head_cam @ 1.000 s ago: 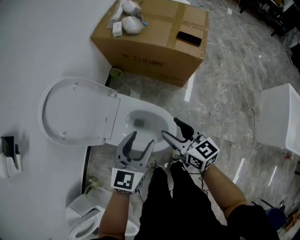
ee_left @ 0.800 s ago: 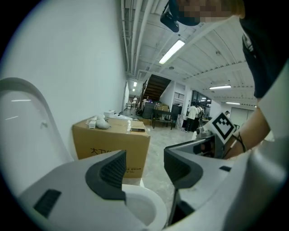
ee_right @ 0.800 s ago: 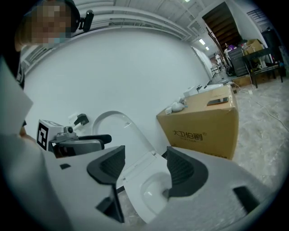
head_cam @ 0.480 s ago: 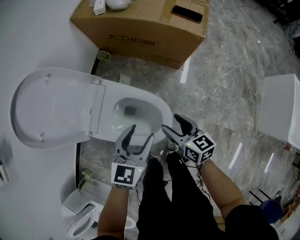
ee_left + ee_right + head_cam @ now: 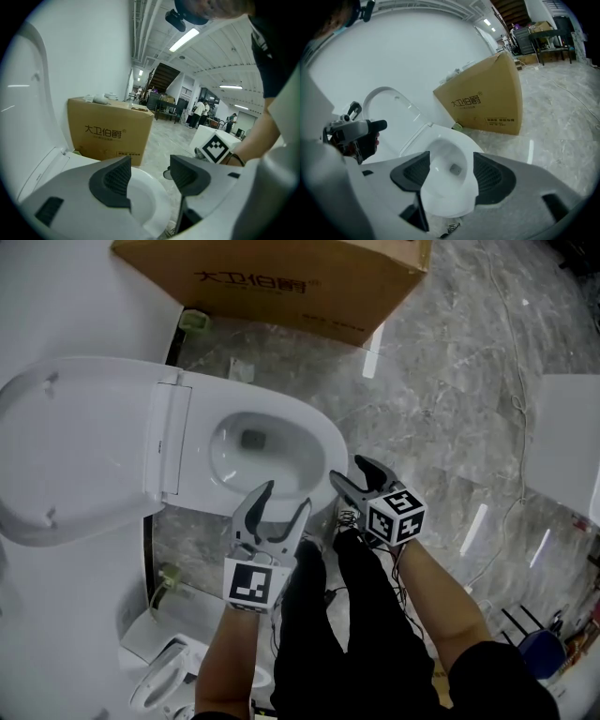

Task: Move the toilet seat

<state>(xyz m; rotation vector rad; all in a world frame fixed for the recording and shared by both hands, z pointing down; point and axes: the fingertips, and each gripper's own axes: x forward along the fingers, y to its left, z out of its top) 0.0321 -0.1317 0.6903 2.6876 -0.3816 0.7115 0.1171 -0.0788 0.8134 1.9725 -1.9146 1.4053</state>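
Two grippers hover side by side over the near edge of a white toilet bowl (image 5: 323,448), each held in one of the person's hands. The left gripper (image 5: 284,498) has its jaws spread wide with nothing between them; its own view shows only the bowl's rim beyond the dark pads. The right gripper (image 5: 348,471) is likewise spread and empty, and through its jaws the bowl and its drain show further off. Its marker cube sits just above the person's wrist.

The toilet seat (image 5: 75,446) is swung up, well apart from both grippers on the far side of the bowl. It leans back toward the white wall (image 5: 66,296), its pale underside with small bumpers facing out. A hinge block joins it to the back of the bowl.

Behind the toilet, a brown cardboard box (image 5: 281,277) with printed characters stands on the grey marbled floor (image 5: 450,381). Another white toilet part (image 5: 164,681) lies at the lower left, near the person's left arm. The person's dark trousers fill the space between the two forearms.
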